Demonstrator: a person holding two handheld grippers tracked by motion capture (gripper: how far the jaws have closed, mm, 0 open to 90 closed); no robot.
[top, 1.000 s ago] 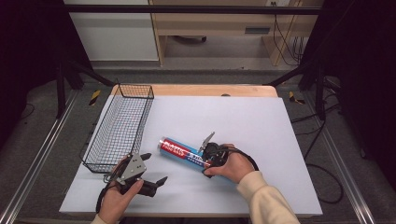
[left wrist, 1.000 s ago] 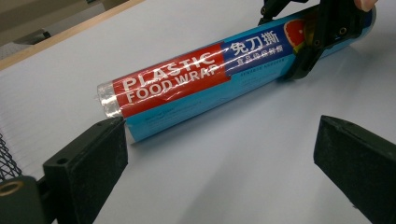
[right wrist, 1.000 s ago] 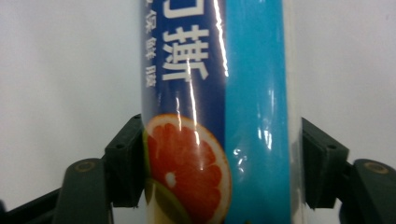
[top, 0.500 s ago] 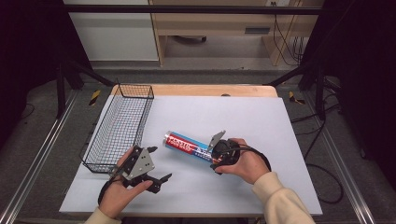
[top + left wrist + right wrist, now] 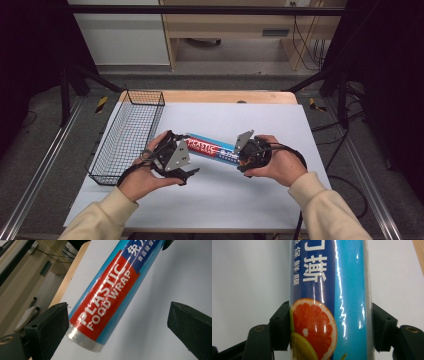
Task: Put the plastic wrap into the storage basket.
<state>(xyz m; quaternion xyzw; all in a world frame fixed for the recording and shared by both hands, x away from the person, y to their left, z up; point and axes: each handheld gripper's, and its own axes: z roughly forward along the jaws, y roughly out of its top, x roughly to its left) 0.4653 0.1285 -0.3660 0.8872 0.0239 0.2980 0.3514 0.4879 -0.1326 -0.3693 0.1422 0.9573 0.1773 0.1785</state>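
Observation:
A roll of plastic food wrap [image 5: 212, 149], its label red, blue and light blue, lies slantwise over the white table top [image 5: 280, 120]. My right gripper [image 5: 239, 160] is shut on the roll's right end; in the right gripper view both jaws press the roll [image 5: 329, 290] at the orange-slice picture, around my right gripper [image 5: 330, 322]. My left gripper [image 5: 186, 155] stands open at the roll's left end. In the left gripper view the red "PLASTIC FOOD WRAP" end [image 5: 107, 300] sits between the wide-apart jaws of my left gripper [image 5: 117, 312], closer to the left jaw.
A black wire basket [image 5: 125, 135] stands along the table's left side, just left of my left hand. A wooden strip [image 5: 225, 96] runs along the far edge. White surface lies open in front of and behind the roll.
My left gripper has moved up and right from the near-left table to the roll's left end. My right gripper has carried the roll a little right and farther away.

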